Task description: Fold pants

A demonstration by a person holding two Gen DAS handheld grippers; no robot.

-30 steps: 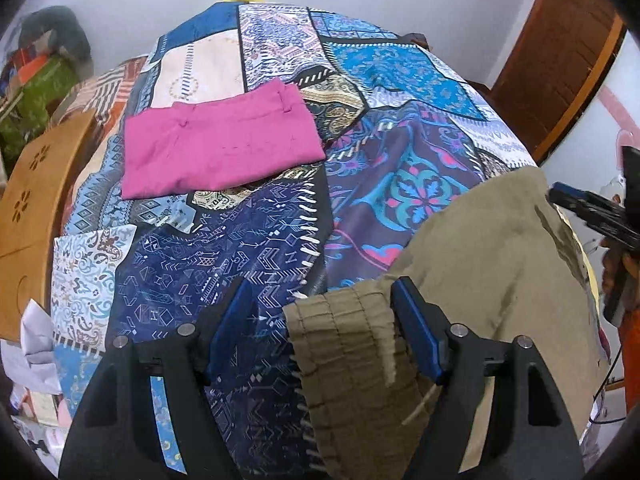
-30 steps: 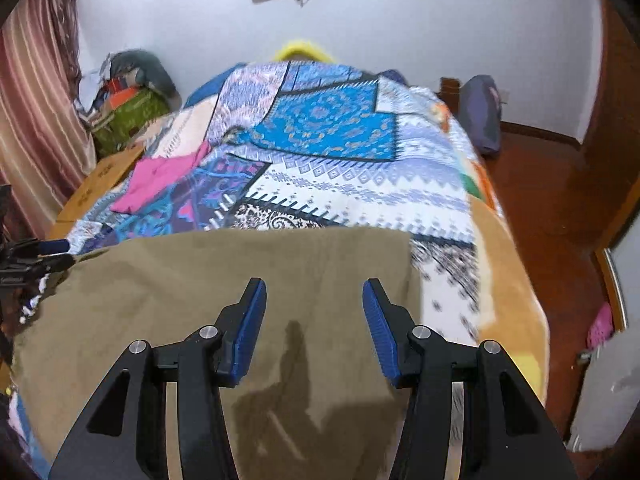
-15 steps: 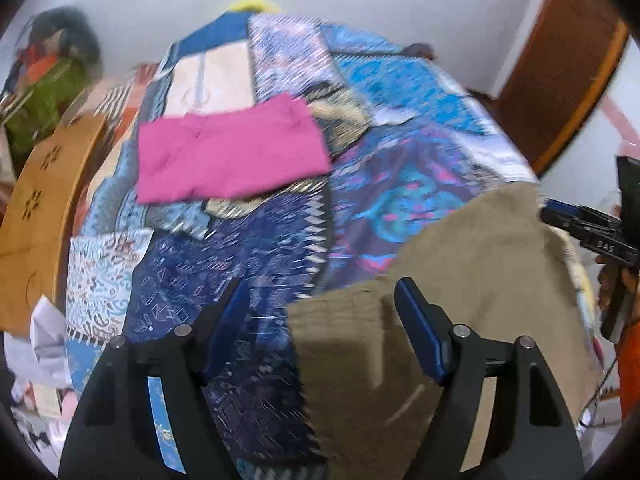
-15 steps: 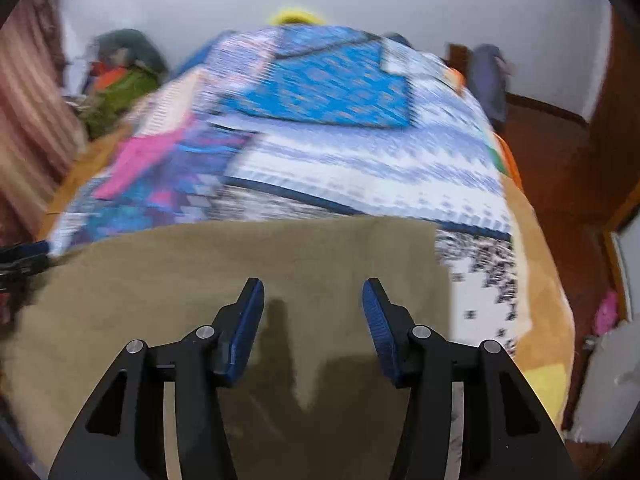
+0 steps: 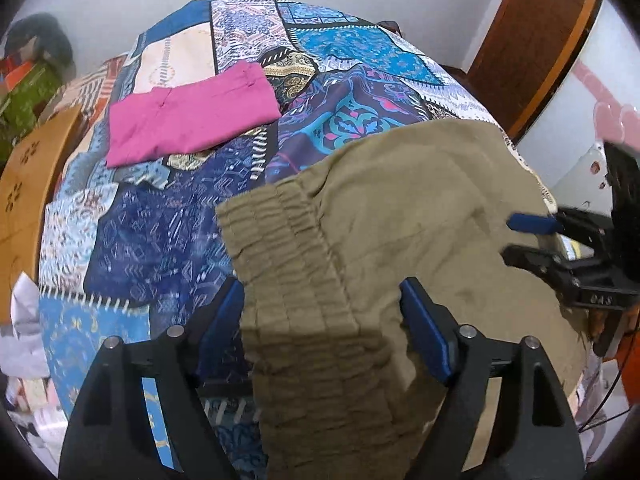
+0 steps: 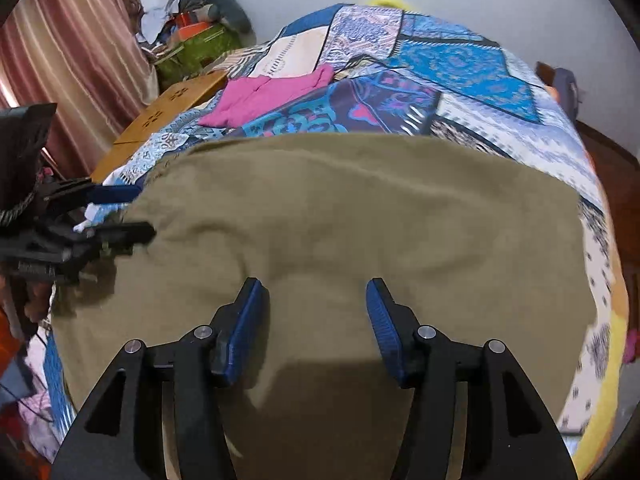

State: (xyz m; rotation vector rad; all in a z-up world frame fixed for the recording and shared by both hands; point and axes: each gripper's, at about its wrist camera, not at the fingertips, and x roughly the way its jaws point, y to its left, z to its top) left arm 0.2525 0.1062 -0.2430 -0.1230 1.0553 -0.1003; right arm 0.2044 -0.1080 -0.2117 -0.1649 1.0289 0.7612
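Note:
Olive-brown pants (image 5: 420, 208) lie spread across the near end of the patchwork bed. The gathered elastic waistband (image 5: 296, 264) runs between the fingers of my left gripper (image 5: 322, 292). Its jaws are opening and the pads stand clear of the cloth. My right gripper (image 6: 314, 284) hovers open over the plain middle of the pants (image 6: 360, 216), with nothing pinched. Each gripper shows in the other's view: the right gripper (image 5: 516, 240) at the pants' right edge, the left gripper (image 6: 132, 212) at their left edge.
A folded pink garment (image 5: 192, 120) lies further up the patchwork quilt (image 5: 360, 52). A wooden board (image 5: 24, 172) flanks the bed's left side, with a green bag and clutter (image 6: 192, 48) and a curtain (image 6: 68, 60) behind it. A brown door (image 5: 532, 32) stands at the right.
Both grippers have moved towards each other over the pants. The right view has swung left, so the pink garment and the left gripper show more. More of the waistband lies between the left fingers.

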